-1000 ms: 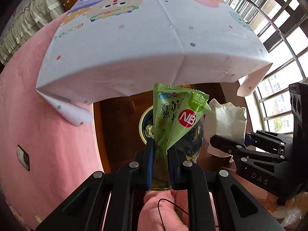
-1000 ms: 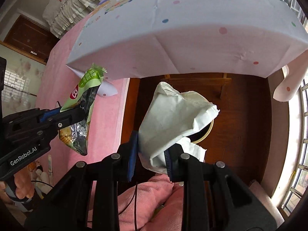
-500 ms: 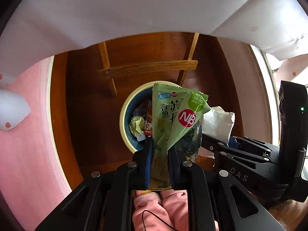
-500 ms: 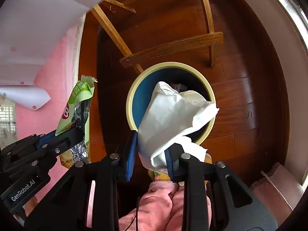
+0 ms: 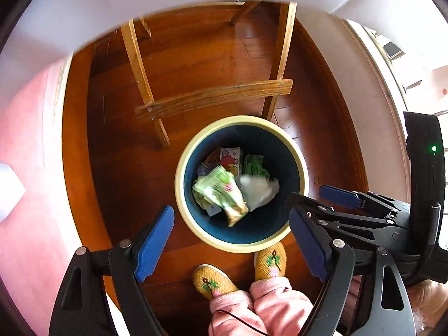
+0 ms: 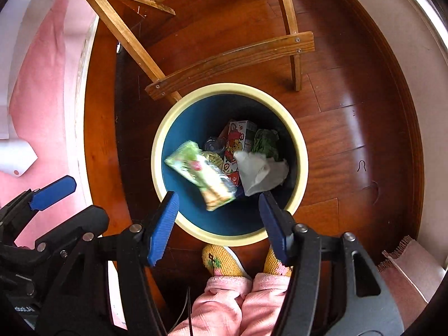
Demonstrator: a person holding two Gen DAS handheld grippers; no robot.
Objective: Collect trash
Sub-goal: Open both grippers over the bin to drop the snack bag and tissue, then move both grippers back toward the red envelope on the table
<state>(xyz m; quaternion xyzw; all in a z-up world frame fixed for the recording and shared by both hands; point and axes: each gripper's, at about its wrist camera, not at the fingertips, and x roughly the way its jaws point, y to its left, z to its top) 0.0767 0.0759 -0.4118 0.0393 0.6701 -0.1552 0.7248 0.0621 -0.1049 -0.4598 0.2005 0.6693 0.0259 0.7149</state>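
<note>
Both hand-held grippers hang spread wide and empty over the bin: the left hand-held gripper (image 5: 232, 238) at the bin's near rim, the right hand-held gripper (image 6: 218, 218) just beside it, also at the near rim. Nearest of all, the person's yellow slippers (image 5: 243, 268) stand on the wooden floor (image 5: 117, 168), touching the bin's near side. Inside the round trash bin (image 6: 302, 151), the green snack wrapper (image 6: 204, 176) looks blurred, apparently dropping onto the pile, with the white crumpled paper (image 6: 263, 173) next to it, over a cartoon-printed carton (image 6: 238, 140) and a green wad (image 6: 266, 140). Beyond the bin, the wooden legs and crossbar of a table (image 6: 232, 56) rise. I judge the release step is being completed; the next move calls for lifting both tools clear of the bin and looking for any remaining trash.
</note>
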